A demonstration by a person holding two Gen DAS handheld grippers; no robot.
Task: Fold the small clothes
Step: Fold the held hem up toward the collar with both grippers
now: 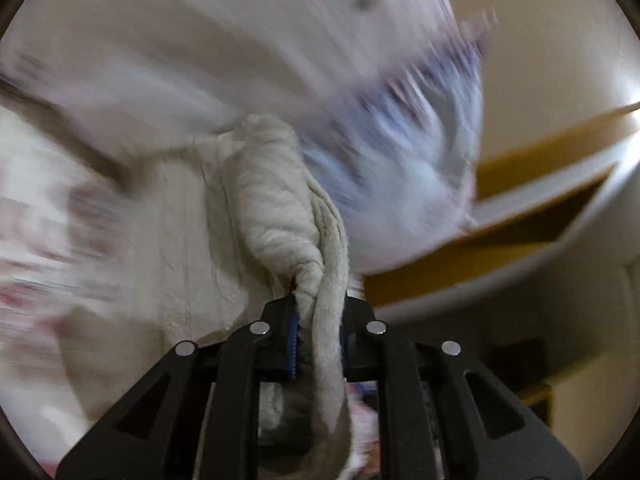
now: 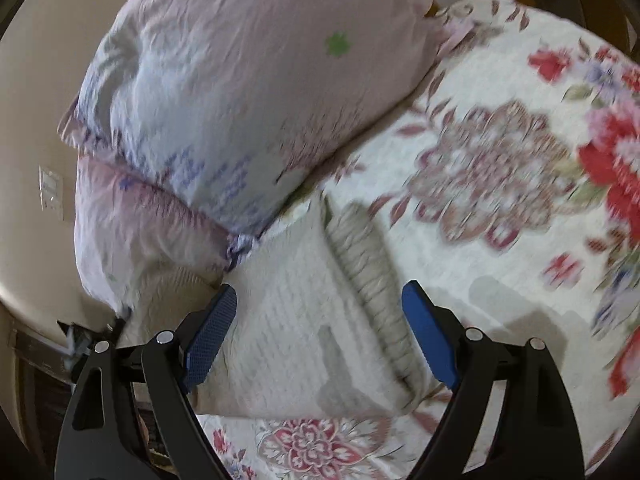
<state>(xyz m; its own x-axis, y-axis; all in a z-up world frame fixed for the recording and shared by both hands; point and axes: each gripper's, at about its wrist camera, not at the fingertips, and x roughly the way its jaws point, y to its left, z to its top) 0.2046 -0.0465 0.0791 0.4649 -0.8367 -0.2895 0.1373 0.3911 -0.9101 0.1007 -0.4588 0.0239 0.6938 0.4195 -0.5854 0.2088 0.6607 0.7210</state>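
Observation:
A small cream knitted garment (image 1: 276, 200) hangs bunched from my left gripper (image 1: 318, 320), which is shut on its ribbed edge and holds it up; the view is blurred by motion. In the right wrist view a cream knitted garment (image 2: 304, 312) with a ribbed band lies flat on the floral bedspread (image 2: 500, 184). My right gripper (image 2: 320, 312) is open and empty, its blue pads (image 2: 212, 332) spread just above either side of that garment. I cannot tell whether both views show one garment.
Two pale pink and lilac pillows (image 2: 240, 80) lie stacked at the head of the bed, touching the garment's far edge. A cream wall (image 2: 40, 100) with a switch plate is at left. A wooden frame (image 1: 520, 208) shows right of the left gripper.

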